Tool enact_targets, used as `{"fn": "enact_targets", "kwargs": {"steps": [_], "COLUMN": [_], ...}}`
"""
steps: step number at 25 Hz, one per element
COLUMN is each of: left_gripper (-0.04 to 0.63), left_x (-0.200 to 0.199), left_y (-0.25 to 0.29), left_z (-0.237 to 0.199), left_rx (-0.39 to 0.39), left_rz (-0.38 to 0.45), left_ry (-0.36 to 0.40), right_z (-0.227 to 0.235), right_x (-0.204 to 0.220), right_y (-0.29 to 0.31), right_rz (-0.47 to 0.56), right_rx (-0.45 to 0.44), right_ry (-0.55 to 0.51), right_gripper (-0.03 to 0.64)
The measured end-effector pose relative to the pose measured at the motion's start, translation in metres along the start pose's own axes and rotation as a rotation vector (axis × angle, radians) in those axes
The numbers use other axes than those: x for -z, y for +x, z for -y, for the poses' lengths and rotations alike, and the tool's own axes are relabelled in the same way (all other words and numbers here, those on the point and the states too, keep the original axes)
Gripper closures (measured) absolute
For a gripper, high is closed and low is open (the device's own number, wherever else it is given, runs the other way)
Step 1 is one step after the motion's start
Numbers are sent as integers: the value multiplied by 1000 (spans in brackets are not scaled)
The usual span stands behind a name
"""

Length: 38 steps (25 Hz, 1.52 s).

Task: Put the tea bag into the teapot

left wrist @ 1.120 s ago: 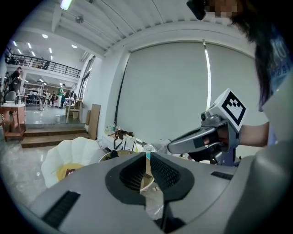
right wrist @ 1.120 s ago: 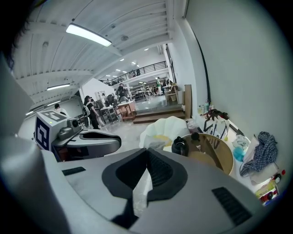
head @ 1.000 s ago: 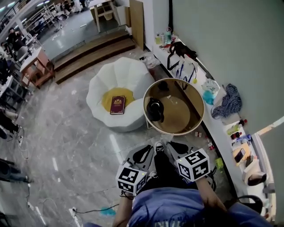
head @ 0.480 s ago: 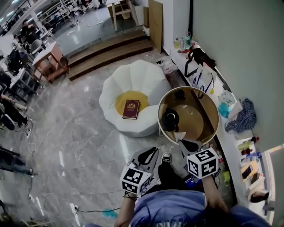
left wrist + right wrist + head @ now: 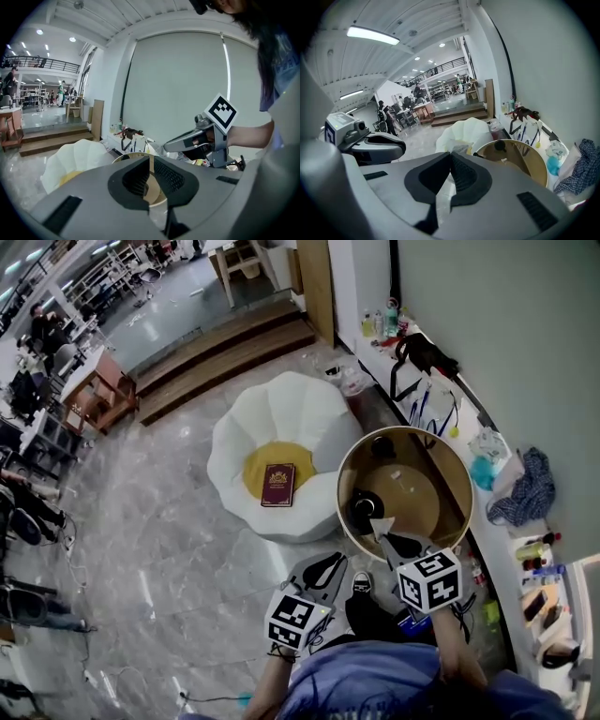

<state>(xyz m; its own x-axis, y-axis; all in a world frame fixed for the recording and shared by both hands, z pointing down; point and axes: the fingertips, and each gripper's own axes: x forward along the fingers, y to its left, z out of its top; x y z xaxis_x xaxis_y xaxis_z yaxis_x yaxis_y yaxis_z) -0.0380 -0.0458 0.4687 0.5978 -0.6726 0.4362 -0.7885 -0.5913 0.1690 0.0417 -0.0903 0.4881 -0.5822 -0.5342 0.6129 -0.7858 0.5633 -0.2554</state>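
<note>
The closed, empty right tongs [image 5: 380,527] and the slightly parted, empty left tongs [image 5: 328,566] are held near the round tan surface [image 5: 427,495], presumably for approach to the black teapot [image 5: 364,509].

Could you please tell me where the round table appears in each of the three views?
Head view: the round table is right of centre, in the middle of the height.
Left gripper view: low centre, mostly hidden, with a strip showing between the jaws.
Right gripper view: right of centre, beyond the jaws.
Shared landmark: the white chair lies to the table's left in every view.
</note>
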Motion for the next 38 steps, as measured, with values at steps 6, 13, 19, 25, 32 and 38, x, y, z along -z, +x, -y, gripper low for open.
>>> {"fn": "enact_targets", "kwargs": {"steps": [6,13,19,25,32,38], "left_gripper": [560,560,560,560,560,560], "left_x": [-14,-22,-23,-21,-22,-12], "left_y": [35,61,73,81,98,113], "left_z": [-21,-46,-54,-65,-86,-101], "left_rx": [26,14,27,52,107,158], "left_rz": [-42,-62,-79,-98,-126,-157], "left_ry": [40,40,32,31,45,53], "right_z": [36,54,68,77,88,94], "right_x": [-7,-7,2,16,20,32], "right_y": [32,65,84,114,150,174], "right_rz": [-34,-105,-181,-255,-319,-372], "right_rx": [3,-30,-46,-54,-42,-38], "right_ry": [41,16,-34,-65,-45,-32], "right_gripper": [598,598,598,598,598,598]}}
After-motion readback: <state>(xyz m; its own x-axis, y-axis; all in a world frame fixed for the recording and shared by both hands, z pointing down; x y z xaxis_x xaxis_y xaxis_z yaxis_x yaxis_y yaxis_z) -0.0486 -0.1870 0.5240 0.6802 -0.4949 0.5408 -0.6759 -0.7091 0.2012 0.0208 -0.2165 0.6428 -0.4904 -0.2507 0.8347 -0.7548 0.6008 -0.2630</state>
